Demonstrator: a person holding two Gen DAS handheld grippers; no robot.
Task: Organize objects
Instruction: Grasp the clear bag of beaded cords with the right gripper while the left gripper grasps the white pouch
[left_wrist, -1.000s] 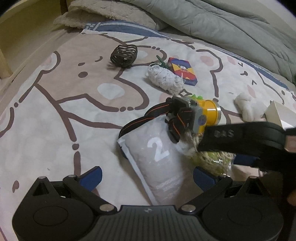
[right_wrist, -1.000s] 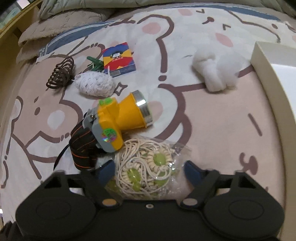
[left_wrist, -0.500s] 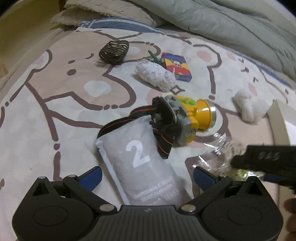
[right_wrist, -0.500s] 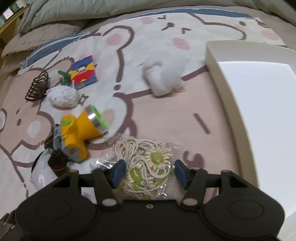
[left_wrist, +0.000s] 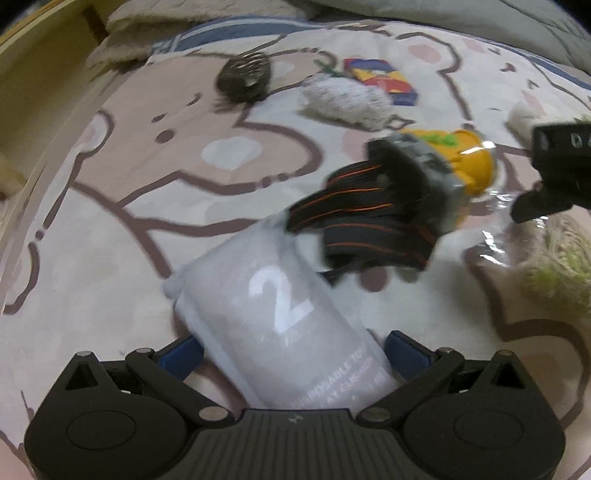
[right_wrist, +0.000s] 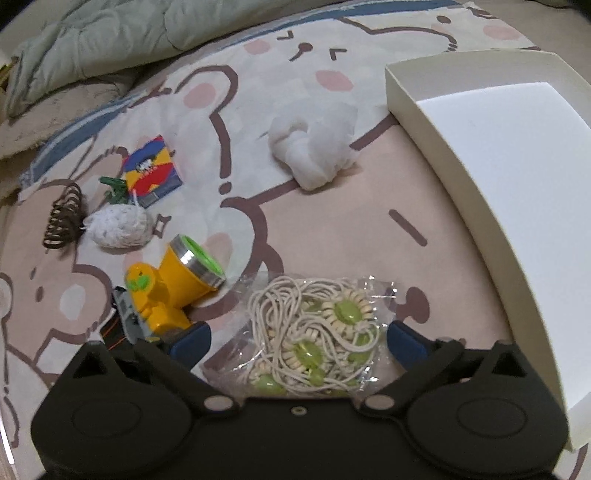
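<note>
Setting: a bed covered by a cartoon-bear bedsheet (right_wrist: 332, 229), with a grey-green quilt (right_wrist: 92, 40) bunched along its head edge.
Left gripper (left_wrist: 291, 350): its blue-tipped fingers are spread, one on each side of a frosted white packet (left_wrist: 284, 321) printed with a large "2". The tips sit just beside the packet's edges; whether they touch it cannot be told. The packet lies flat on the sheet at the near edge of the left wrist view.
Right gripper (right_wrist: 297, 338): its fingers are also spread, on either side of a clear bag of cream cords with green beads (right_wrist: 314, 332). The bag rests on the sheet between the tips, not visibly pinched.
Headlamp: a yellow headlamp (right_wrist: 173, 288) with a silver rim and green lens lies just left of the bead bag. Its black strap with orange lines (left_wrist: 369, 229) overlaps the far end of the packet.
Box: an open, shallow cream box (right_wrist: 443, 122) with a white floor stands at the right side of the bed, near the bead bag.
Other objects: a knotted white cloth (right_wrist: 314, 147) lies near the box's far corner. Toward the far left sit a white mesh bundle (right_wrist: 118, 229), a dark brown coiled wire piece (right_wrist: 62, 221), a small green clip (right_wrist: 114, 188), and a blue, red and yellow card pack (right_wrist: 151, 173).
Sharpness: the left wrist view is motion-blurred.
</note>
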